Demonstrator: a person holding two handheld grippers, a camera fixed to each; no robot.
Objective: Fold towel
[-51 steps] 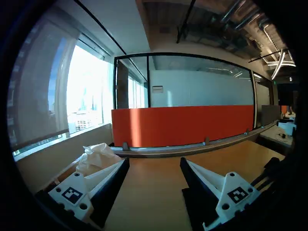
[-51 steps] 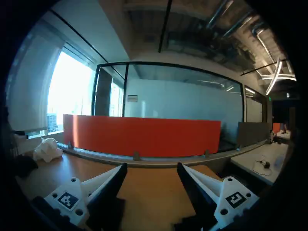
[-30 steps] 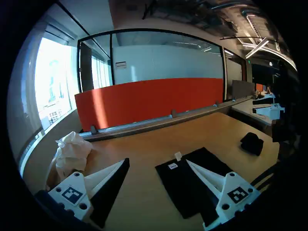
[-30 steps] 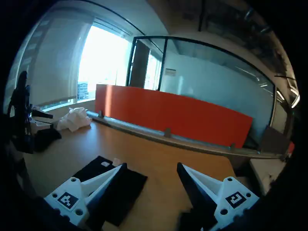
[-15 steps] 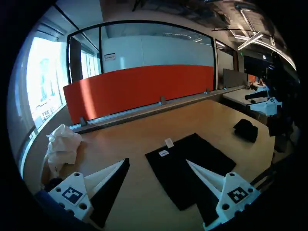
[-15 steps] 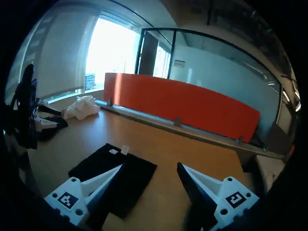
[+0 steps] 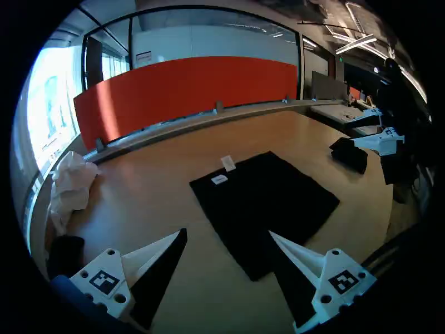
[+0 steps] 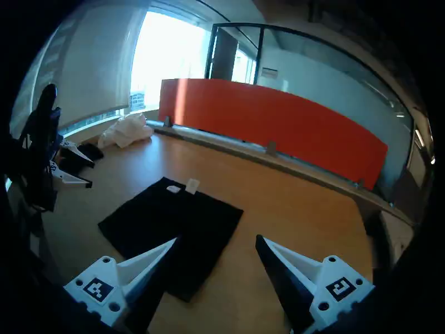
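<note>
A black towel (image 7: 264,203) lies spread flat on the wooden table (image 7: 167,183), with two small white tags (image 7: 227,162) at its far corner. My left gripper (image 7: 227,234) hovers open above the towel's near edge, nothing between its fingers. In the right gripper view the same towel (image 8: 172,220) lies ahead and to the left. My right gripper (image 8: 217,239) is open above the towel's near corner, also holding nothing. The right gripper (image 7: 384,142) appears far off at the right of the left gripper view. The left gripper (image 8: 69,167) appears at the left edge of the right gripper view.
A crumpled white cloth (image 7: 69,181) lies by the window at the table's left; it is also in the right gripper view (image 8: 127,129). A black bundle (image 7: 349,153) sits at the table's right end. An orange partition (image 7: 189,89) runs along the far edge.
Both views have tipped down from the room toward the table. The black towel came into sight and now lies closer and larger under both open grippers.
</note>
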